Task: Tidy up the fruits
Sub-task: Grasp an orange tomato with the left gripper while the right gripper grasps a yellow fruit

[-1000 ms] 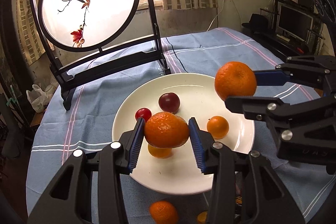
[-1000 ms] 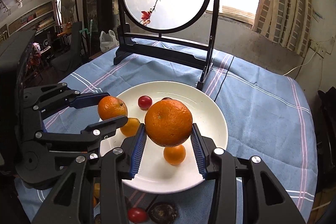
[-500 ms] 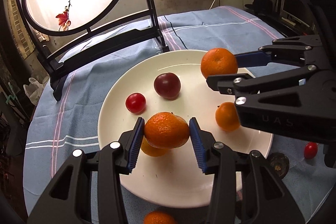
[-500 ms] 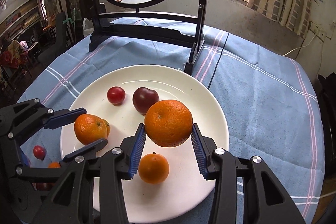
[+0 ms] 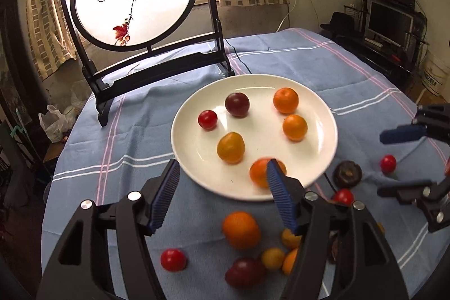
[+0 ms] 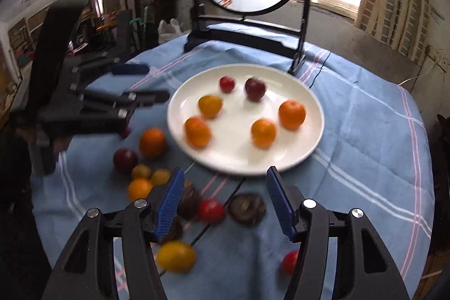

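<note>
White plate (image 5: 323, 114) holds six fruits: three oranges, among them one at the near rim (image 5: 260, 172) and one at the far right (image 5: 285, 100), a yellow fruit (image 5: 230, 147), a dark plum (image 5: 237, 104) and a red cherry tomato (image 5: 207, 119).

Loose on the blue cloth of the table (image 5: 281, 58), near side of the plate: a large orange (image 5: 240, 229), a plum (image 5: 244, 272), small yellow and orange fruits, red tomatoes, dark mushroom-like pieces (image 5: 346, 173).

Left gripper (image 5: 222, 196): jaws have just been opening, now spread, nothing between them. Right gripper (image 6: 225, 201): likewise just opened, spread, empty, over the loose pile.

Judgement: drop-off finished, step in hand is going for the next fruit. Next move calls for picking one loose fruit each and centring the jaws on it before squeezing; the pieces lie crowded, so neighbours may get nudged and roll.
</note>
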The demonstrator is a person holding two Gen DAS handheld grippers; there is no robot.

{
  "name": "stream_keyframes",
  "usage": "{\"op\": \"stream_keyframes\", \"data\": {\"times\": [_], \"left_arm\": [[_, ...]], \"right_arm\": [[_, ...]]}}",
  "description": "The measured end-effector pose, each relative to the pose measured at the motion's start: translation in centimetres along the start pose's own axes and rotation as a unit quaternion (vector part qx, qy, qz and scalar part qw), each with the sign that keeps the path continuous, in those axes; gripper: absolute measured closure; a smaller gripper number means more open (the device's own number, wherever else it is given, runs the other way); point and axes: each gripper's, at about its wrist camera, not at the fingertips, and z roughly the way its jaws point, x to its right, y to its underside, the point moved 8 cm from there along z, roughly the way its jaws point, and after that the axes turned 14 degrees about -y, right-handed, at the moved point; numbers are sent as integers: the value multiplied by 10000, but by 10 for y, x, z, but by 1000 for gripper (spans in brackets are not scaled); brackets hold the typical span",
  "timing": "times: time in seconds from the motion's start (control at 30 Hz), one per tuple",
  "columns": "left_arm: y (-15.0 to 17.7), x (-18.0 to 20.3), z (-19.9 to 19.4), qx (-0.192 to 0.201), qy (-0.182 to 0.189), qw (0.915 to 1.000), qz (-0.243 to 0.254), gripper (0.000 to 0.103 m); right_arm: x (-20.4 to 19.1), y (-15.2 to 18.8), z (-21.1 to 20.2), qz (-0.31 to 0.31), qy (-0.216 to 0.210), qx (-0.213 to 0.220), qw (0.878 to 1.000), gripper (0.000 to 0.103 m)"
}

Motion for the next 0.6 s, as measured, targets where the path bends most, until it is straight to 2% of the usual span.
{"op": "stream_keyframes", "data": {"times": [0.1, 0.27, 0.4, 0.43, 0.47, 0.53, 0.6], "left_arm": [[27, 8, -22, -100, 263, 9995, 109, 39], [85, 32, -42, -550, 777, 9953, 160, 39], [107, 53, -42, -762, 955, 9925, 103, 39], [109, 56, -39, -793, 962, 9922, 48, 39], [109, 60, -35, -856, 982, 9915, 14, 41], [111, 65, -26, -1000, 998, 9899, -61, 54], [111, 67, -16, -1109, 952, 9891, -178, 58]], "right_arm": [[-24, 32, 9, -179, -55, -297, 9994, 42], [-25, 59, 25, -25, -79, -620, 9980, 43], [-25, 66, 34, -5, -110, -754, 9971, 61], [-26, 65, 33, -63, -53, -727, 9973, 61], [-27, 65, 31, -87, -8, -713, 9974, 62], [-26, 65, 26, -35, -12, -631, 9980, 62], [-23, 66, 20, 12, 23, -558, 9984, 62]]}}
